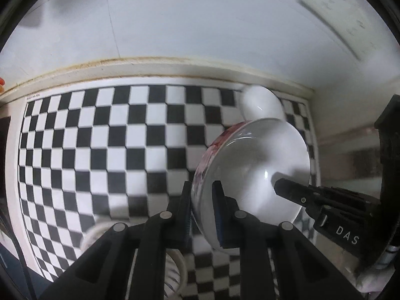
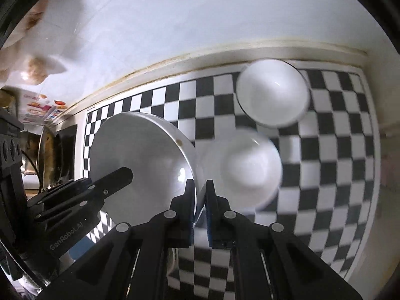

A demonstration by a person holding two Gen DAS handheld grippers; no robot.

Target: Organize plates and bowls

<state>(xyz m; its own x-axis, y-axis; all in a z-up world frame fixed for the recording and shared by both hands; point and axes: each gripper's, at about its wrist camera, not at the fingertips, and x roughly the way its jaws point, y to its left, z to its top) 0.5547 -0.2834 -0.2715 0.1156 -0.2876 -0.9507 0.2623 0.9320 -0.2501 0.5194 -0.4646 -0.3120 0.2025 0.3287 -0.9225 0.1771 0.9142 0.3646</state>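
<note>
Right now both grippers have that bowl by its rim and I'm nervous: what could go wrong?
1. The glossy white ceramic bowl with the reddish pattern hangs tilted, pinched only at opposite rim edges by the left gripper and right gripper; it could slip.
2. Two plain white bowls sit below on the checkered mat; dropping could chip them.

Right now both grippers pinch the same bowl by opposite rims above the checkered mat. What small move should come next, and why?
Probably carry the held bowl toward the plain white bowl just beside it and lower it in to nest. The left gripper and right gripper are both shut on its rim, it hangs tilted above the mat, and another white bowl sits farther back.
</note>
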